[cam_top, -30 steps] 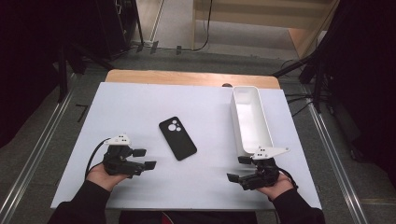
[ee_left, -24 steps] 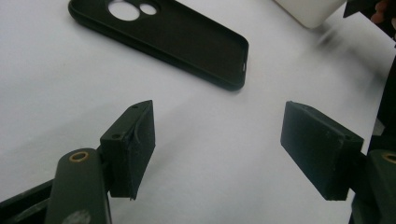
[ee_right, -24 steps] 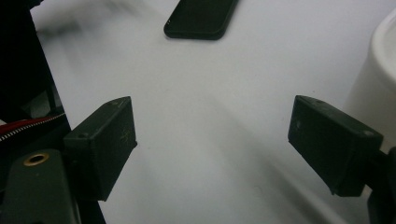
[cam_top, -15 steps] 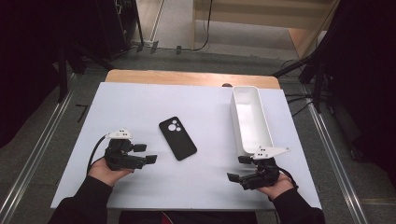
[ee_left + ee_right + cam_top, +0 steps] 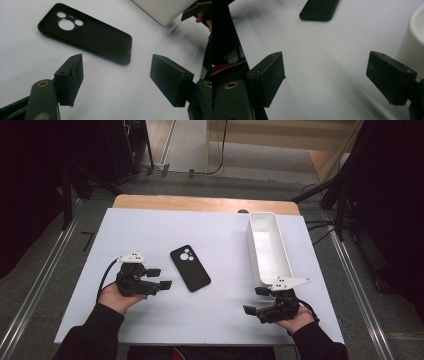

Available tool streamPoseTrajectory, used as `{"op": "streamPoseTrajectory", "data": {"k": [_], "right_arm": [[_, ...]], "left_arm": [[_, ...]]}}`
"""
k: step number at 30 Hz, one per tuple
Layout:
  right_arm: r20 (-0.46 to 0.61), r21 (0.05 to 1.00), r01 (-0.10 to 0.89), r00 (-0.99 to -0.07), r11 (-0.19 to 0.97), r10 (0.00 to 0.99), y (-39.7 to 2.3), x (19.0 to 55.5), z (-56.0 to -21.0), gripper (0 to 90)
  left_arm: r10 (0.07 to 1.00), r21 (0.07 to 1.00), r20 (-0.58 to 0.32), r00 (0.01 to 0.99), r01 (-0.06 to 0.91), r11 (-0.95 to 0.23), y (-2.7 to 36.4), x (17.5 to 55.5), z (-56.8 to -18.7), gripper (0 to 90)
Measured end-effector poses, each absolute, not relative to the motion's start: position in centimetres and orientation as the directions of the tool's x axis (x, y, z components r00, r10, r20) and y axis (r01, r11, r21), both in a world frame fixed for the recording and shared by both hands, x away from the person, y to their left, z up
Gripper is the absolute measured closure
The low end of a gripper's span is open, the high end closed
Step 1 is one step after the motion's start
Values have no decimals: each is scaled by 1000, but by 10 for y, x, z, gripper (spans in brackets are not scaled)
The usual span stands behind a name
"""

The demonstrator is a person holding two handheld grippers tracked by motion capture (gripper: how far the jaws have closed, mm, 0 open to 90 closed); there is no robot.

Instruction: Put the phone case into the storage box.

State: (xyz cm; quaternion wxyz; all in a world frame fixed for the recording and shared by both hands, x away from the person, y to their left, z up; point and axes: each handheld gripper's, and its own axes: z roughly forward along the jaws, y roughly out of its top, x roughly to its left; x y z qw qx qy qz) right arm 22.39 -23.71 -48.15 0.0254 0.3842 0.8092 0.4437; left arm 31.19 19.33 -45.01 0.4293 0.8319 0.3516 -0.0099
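Black jaws of the left gripper stand apart with nothing between them, low over the white table at the near left, aimed toward the middle. On the near right, the right gripper sits beside the near end of the tray, its jaws likewise spread and empty, turned inward toward the table's middle.

Just beyond the left gripper's tips lies a black phone case, flat on the table with its camera holes at the far end. In the left gripper view the phone case lies slantwise ahead of the open jaws, not yet between them. Farther right, a long white tray runs away from the person, empty as far as can be seen.

The step in hand looks like picking up the case with the left gripper. Because the case is thin and lies flat, the jaws would do best to come down astride its narrow width, one pad on each long edge, tips almost brushing the table, before closing. A grip near the middle should keep it from tipping. Closing too high risks sliding off the rounded rim.
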Motion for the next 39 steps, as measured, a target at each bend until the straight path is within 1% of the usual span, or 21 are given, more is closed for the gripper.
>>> {"op": "streamPoseTrajectory", "data": {"k": [17, 39], "right_arm": [[301, 737, 599, -706, 314, 641, -237, 224, -482, 135], [302, 737, 600, -704, 311, 642, -238, 224, -482, 134]], "left_arm": [[564, 708, -310, 765, 582, -400, 171, 330, -444, 264], [521, 717, -292, 802, 544, -436, 122, 342, -443, 264]]}}
